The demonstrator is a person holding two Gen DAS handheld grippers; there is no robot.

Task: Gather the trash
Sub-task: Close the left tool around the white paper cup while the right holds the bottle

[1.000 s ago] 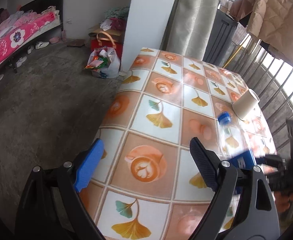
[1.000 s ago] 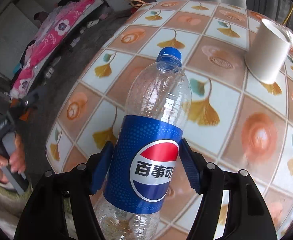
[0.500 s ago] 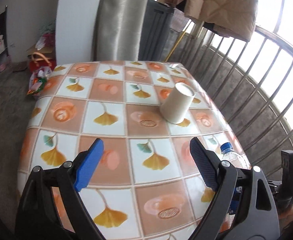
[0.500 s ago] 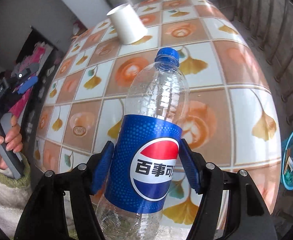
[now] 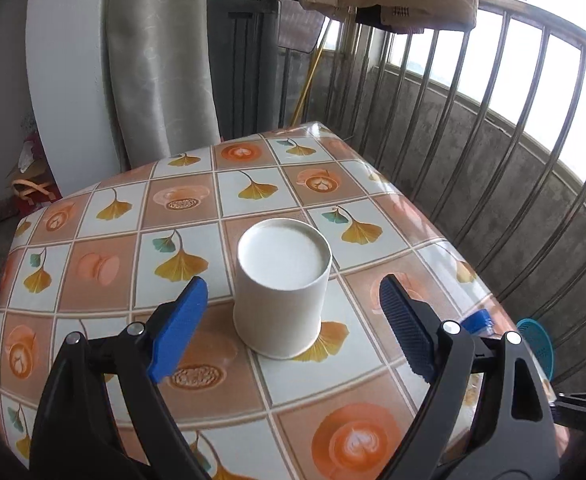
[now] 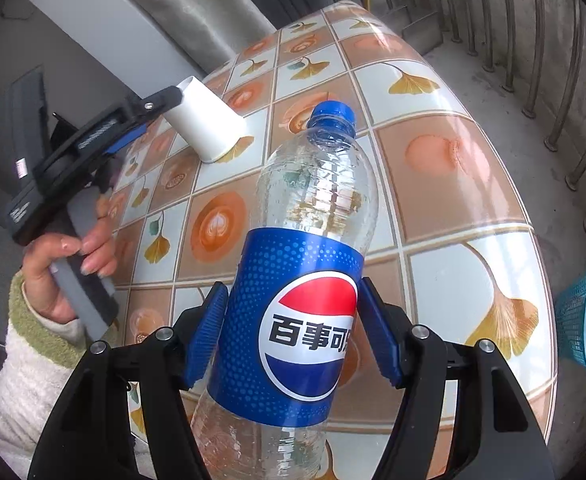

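The upturned white paper cup (image 5: 282,288) stands mid-bench (image 5: 373,396), between the spread left claw (image 5: 293,336) pads, untouched. Ease forward, then squeeze gently around its middle. Right claw (image 6: 293,332) pinches the clear blue-labelled plastic bottle (image 6: 305,280).

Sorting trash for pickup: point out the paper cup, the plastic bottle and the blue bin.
paper cup (image 5: 281,312), left wrist view, side wall.
plastic bottle (image 6: 293,320), right wrist view, blue label.
blue bin (image 6: 577,320), right wrist view, mesh wall.

Upturned cup (image 5: 281,286) mid-table (image 5: 105,240), railing (image 5: 493,132) along its right, basket (image 6: 585,316) on floor beyond.
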